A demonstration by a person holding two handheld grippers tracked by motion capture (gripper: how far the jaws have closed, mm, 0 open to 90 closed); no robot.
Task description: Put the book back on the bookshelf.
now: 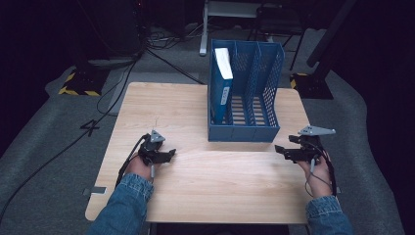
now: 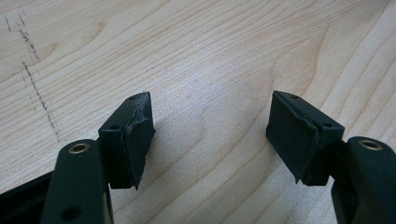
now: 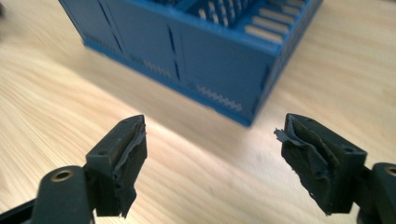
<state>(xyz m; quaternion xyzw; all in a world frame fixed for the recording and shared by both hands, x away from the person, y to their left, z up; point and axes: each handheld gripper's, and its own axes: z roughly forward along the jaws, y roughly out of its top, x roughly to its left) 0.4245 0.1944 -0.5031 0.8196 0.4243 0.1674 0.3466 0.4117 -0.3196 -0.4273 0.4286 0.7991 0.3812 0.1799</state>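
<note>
Nearest, the left gripper [image 1: 169, 155] and right gripper [image 1: 280, 149] rest on the desk [image 1: 161, 105], jaws wide apart, empty. The right gripper view shows the file rack [image 3: 205, 51] front; the high view adds its upright blue book [image 1: 222, 85], long axis running away.
</note>
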